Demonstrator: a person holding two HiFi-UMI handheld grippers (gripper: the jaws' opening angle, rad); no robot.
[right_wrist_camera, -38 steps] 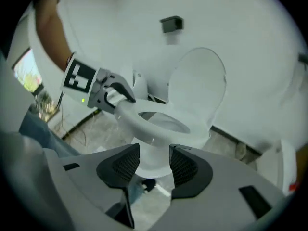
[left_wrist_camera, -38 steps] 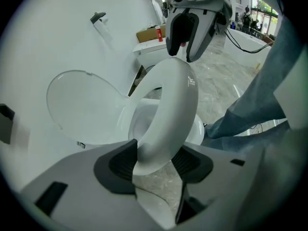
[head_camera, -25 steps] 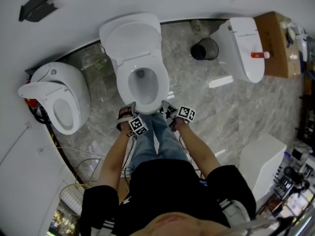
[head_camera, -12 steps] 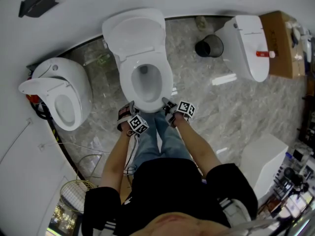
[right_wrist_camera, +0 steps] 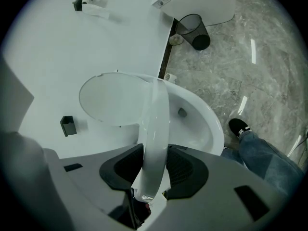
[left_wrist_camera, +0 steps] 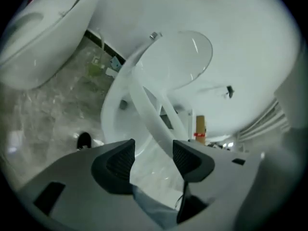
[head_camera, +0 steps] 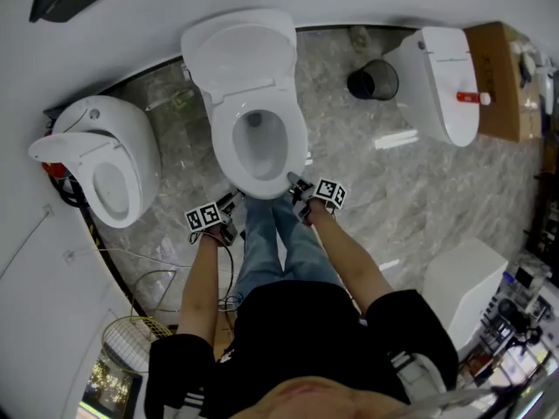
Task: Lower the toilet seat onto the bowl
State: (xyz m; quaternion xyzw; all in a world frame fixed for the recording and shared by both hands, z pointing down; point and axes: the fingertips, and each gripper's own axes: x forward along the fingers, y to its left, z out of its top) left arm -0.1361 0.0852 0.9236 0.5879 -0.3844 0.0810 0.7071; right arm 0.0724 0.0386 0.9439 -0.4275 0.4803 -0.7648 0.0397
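Observation:
The white toilet stands in the middle with its lid (head_camera: 238, 59) upright against the wall. Its seat (head_camera: 293, 138) hangs a little above the bowl (head_camera: 259, 151). My right gripper (head_camera: 295, 188) is at the seat's front edge. In the right gripper view its jaws have just been closing and the right gripper (right_wrist_camera: 155, 165) is shut on the seat rim (right_wrist_camera: 155, 124), which runs edge-on between the pads, with the bowl (right_wrist_camera: 202, 124) beside it. My left gripper (head_camera: 225, 208) is off the bowl's front left, apart from it. Nothing lies between the open left gripper (left_wrist_camera: 153, 160) pads, and the seat (left_wrist_camera: 149, 112) shows beyond them.
A second toilet (head_camera: 100, 168) stands to the left and a third (head_camera: 437, 81) to the right, with a black bin (head_camera: 367, 84) between. A cardboard box (head_camera: 493, 77) sits far right, a white cabinet (head_camera: 463, 278) lower right. The person's jeans (head_camera: 279, 243) stand before the bowl.
My left gripper has moved left, away from the bowl's front, and rolled so its marker cube faces another way. My right gripper has stayed at the seat's front edge.

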